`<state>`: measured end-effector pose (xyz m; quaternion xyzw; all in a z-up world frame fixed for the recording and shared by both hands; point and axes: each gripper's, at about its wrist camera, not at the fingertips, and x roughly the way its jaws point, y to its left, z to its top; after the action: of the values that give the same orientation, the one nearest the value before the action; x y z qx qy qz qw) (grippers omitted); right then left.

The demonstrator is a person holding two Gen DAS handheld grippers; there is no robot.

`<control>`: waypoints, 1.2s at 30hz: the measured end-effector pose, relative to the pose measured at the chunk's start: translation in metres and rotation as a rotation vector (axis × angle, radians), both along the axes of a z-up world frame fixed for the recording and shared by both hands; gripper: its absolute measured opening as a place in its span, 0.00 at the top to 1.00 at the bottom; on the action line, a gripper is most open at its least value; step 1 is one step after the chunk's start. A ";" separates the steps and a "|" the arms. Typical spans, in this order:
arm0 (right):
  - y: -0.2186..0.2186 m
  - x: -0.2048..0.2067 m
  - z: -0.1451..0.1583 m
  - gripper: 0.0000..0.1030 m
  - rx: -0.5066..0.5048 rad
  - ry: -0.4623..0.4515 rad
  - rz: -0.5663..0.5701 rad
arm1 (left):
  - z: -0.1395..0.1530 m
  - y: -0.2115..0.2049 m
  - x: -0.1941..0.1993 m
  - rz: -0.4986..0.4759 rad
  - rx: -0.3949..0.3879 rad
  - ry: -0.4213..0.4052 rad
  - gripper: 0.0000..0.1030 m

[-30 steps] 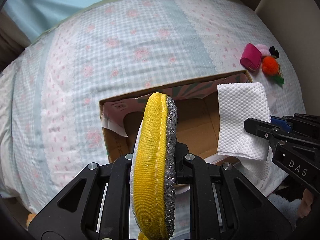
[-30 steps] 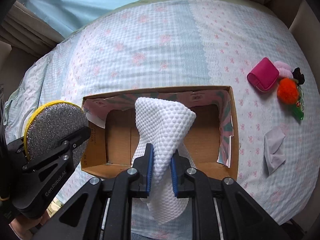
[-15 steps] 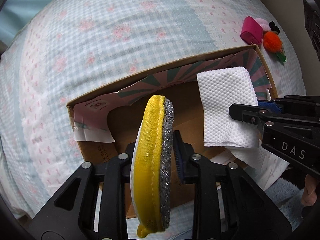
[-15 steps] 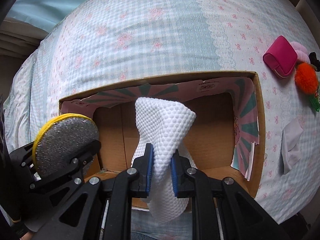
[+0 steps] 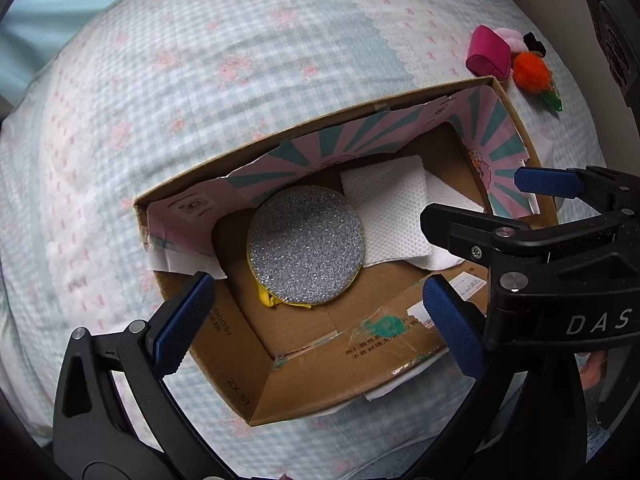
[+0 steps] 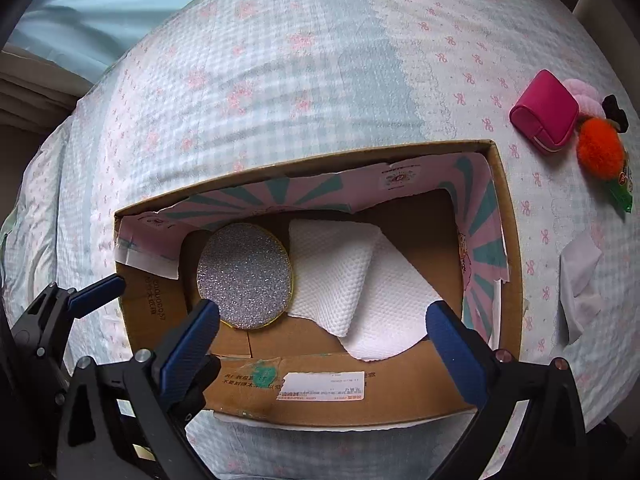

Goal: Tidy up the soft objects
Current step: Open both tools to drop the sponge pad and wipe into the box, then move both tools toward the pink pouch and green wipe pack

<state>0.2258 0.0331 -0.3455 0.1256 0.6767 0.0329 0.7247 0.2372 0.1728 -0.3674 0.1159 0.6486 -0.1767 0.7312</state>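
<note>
An open cardboard box (image 5: 304, 380) (image 6: 508, 240) stands on the bed. On its floor lies a round scrubbing sponge (image 5: 306, 246) (image 6: 244, 276), silver glitter side up with a yellow rim. A white dimpled cloth (image 5: 394, 216) (image 6: 340, 276) lies crumpled beside it, its edge under the sponge. My left gripper (image 5: 316, 312) hangs over the box pointing down; its jaws are opening wide and hold nothing. My right gripper (image 6: 322, 320) (image 5: 492, 200) hangs beside it on the right, jaws also opening, nothing between the blue pads.
On the checked, flowered bedcover (image 6: 280, 60) to the box's right lie a pink pouch (image 6: 546, 112), an orange pompom (image 6: 600, 148), a pink fluffy piece, a black band and a white tissue (image 6: 578, 284). Torn pink-and-teal paper lines the box walls.
Both grippers sank toward the box and opened. The sponge left the left jaws and the white cloth left the right jaws; both now lie on the box floor.
</note>
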 end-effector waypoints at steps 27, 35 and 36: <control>-0.069 -0.125 0.170 0.00 -0.164 -0.337 0.013 | 0.145 -0.016 -0.082 0.111 -0.132 -0.276 0.00; -0.172 -0.147 0.199 0.00 -0.193 -0.402 -0.133 | 0.170 -0.085 -0.077 0.081 -0.167 -0.305 0.00; -0.184 -0.148 0.199 0.00 -0.186 -0.405 -0.145 | 0.171 -0.097 -0.073 0.074 -0.166 -0.307 0.00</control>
<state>0.0781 -0.1508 -0.1466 0.0974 0.5069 -0.0571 0.8546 0.1643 0.0755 -0.1968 0.0567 0.5164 -0.1826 0.8347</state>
